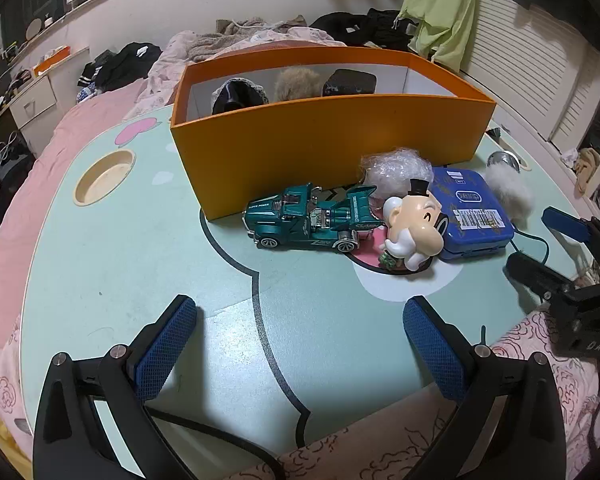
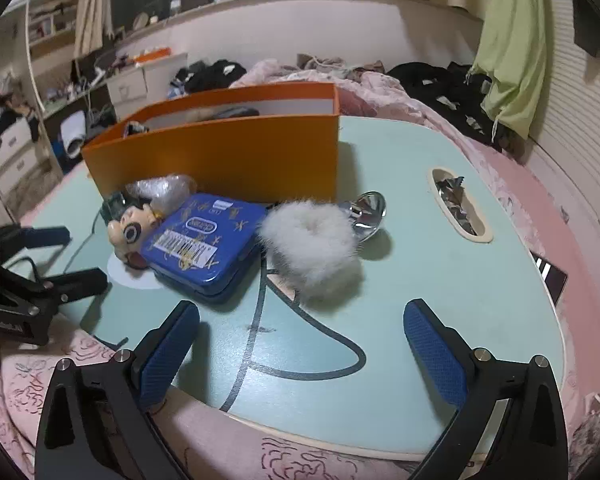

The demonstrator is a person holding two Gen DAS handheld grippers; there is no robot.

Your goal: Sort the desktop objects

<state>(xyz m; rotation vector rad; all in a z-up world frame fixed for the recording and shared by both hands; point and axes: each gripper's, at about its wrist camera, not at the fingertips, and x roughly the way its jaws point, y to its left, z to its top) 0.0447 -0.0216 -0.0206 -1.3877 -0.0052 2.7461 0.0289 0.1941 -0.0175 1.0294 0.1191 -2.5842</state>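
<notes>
An orange box (image 1: 328, 140) stands on the mint table (image 1: 140, 260) and holds several dark and furry items. In front of it lie a green toy truck (image 1: 312, 218), a cartoon figurine (image 1: 414, 232), a clear plastic wad (image 1: 396, 172), a blue tin (image 1: 474, 214) and a white fluffy ball (image 1: 508, 190). My left gripper (image 1: 300, 340) is open and empty, short of the truck. My right gripper (image 2: 302, 344) is open and empty, just short of the fluffy ball (image 2: 312, 244). The tin (image 2: 204, 240), figurine (image 2: 130, 232), box (image 2: 228, 156) and a shiny metal piece (image 2: 366, 210) show there too.
The table sits on a pink bed with clothes piled behind. A round recess (image 1: 104, 176) lies at the table's left and an oval slot with foil scraps (image 2: 458, 204) at its right. The right gripper shows in the left wrist view (image 1: 556, 256), the left gripper in the right wrist view (image 2: 44, 256).
</notes>
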